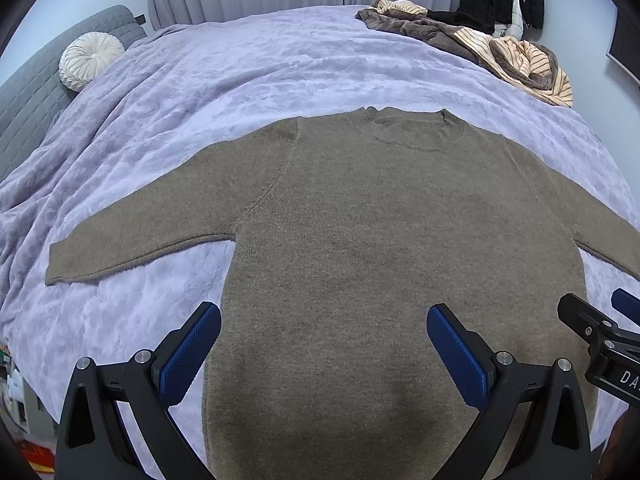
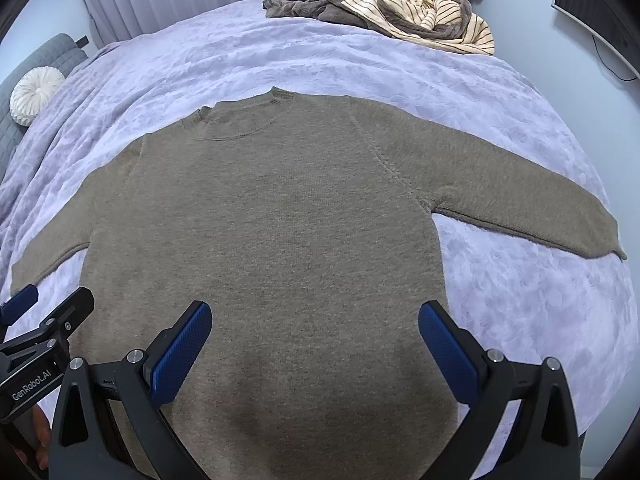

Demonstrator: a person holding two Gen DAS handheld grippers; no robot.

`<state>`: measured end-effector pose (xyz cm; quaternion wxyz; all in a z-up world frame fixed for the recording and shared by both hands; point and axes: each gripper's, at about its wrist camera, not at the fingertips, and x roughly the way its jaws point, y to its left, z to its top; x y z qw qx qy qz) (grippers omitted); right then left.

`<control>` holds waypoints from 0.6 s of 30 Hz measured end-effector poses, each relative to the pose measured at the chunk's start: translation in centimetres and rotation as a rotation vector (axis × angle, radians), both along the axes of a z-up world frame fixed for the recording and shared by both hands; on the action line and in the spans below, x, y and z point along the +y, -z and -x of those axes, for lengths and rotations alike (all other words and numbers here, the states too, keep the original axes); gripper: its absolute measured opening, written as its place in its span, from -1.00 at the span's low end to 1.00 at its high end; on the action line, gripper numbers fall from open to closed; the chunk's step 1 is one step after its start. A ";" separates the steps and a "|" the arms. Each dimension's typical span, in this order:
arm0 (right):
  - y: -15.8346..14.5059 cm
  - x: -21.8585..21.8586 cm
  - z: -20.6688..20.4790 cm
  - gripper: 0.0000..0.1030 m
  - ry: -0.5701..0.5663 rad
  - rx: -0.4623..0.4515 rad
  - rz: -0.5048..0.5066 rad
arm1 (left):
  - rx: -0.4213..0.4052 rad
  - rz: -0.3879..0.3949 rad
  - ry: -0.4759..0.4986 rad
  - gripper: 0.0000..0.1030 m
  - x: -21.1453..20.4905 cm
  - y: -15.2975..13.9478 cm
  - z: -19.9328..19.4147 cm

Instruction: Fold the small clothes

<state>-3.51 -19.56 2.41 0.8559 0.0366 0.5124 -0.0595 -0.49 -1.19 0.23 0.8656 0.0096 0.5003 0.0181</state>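
Note:
A small olive-brown knit sweater (image 1: pixel 380 232) (image 2: pixel 272 220) lies flat on a lilac bedspread, neck at the far side, both sleeves spread out sideways. My left gripper (image 1: pixel 324 316) hovers open above the sweater's lower left part, blue pads wide apart and nothing between them. My right gripper (image 2: pixel 316 316) hangs open the same way over the lower right part. Each gripper shows at the edge of the other's view: the right gripper (image 1: pixel 600 320) and the left gripper (image 2: pixel 44 308). The sweater's hem is hidden below both views.
The fluffy lilac bedspread (image 1: pixel 240 72) (image 2: pixel 520 288) covers the whole bed. A heap of brown and striped clothes (image 1: pixel 480 44) (image 2: pixel 400 12) lies at the far right corner. A round white cushion (image 1: pixel 90 60) leans on the grey headboard (image 1: pixel 32 96) at the left. Curtains hang behind.

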 end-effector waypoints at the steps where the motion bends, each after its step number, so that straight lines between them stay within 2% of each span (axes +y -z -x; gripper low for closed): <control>1: 0.0 0.0 0.0 1.00 0.000 0.000 0.000 | 0.001 0.001 0.001 1.00 0.1 0.1 -0.1; 18: -0.4 -0.1 -0.5 1.00 -0.006 0.001 0.013 | 0.004 0.002 0.003 1.00 -0.1 0.1 -0.3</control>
